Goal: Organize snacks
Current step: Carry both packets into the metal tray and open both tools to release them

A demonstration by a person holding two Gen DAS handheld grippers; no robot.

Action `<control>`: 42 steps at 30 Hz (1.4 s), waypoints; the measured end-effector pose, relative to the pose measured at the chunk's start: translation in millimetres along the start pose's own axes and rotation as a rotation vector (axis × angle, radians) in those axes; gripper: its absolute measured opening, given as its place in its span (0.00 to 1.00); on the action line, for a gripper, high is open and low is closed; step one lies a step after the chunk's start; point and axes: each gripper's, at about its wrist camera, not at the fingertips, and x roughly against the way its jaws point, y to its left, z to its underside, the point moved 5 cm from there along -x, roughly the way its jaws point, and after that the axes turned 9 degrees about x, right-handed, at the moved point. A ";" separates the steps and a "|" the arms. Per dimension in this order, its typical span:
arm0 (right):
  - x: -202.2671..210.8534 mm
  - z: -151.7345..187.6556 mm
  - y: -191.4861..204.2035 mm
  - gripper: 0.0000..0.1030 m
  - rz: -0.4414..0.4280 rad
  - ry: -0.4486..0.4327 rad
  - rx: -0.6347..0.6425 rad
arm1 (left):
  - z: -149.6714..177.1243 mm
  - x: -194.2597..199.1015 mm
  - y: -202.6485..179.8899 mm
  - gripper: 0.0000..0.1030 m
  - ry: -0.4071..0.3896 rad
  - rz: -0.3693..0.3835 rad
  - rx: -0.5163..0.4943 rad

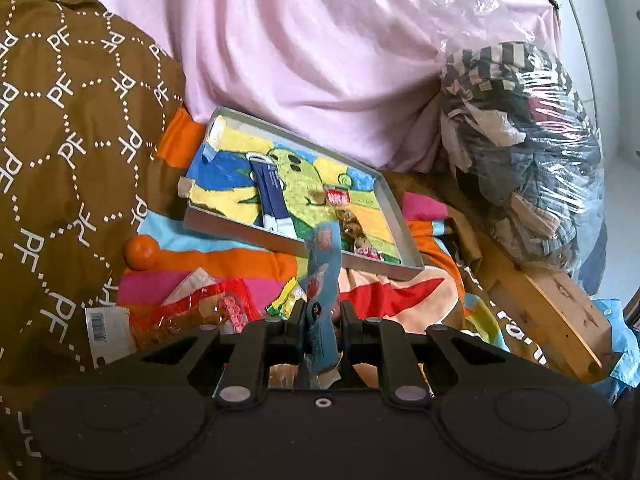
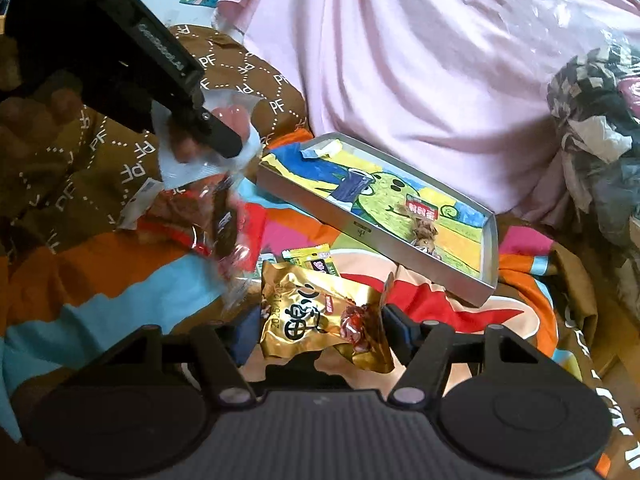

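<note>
Bedspread [image 1: 248, 258] multicolour w/ snack packets; grey tray [image 1: 394, 204] against pink sheet [image 1: 320, 52].

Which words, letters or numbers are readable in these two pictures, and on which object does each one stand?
"PF", repeated all over: brown cloth.
"2025/12/0" and then unclear, beside large Chinese characters: gold snack packet.
A barcode with digits too small to read: white packet edge.
White lettering, too blurred to read: black device.
Red label, too small to read: snack in the grey tray.
</note>
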 end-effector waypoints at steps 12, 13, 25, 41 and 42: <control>-4.4 -1.1 2.4 0.68 -0.008 -0.029 0.018 | -6.7 2.4 1.7 0.17 -0.033 -0.005 0.006; -5.7 -1.3 2.0 0.67 -0.009 -0.030 0.020 | -7.4 2.4 2.2 0.17 -0.037 -0.008 0.009; -8.1 -0.8 1.1 0.68 -0.006 -0.037 0.010 | -27.6 10.6 10.1 0.17 -0.081 0.004 0.069; -79.9 -47.7 -45.8 0.68 -0.060 -0.109 -0.063 | -84.6 -41.1 14.0 0.17 -0.124 -0.023 0.067; -91.7 -53.4 -53.8 0.68 -0.068 -0.106 -0.086 | -91.9 -51.3 14.2 0.17 -0.122 -0.020 0.063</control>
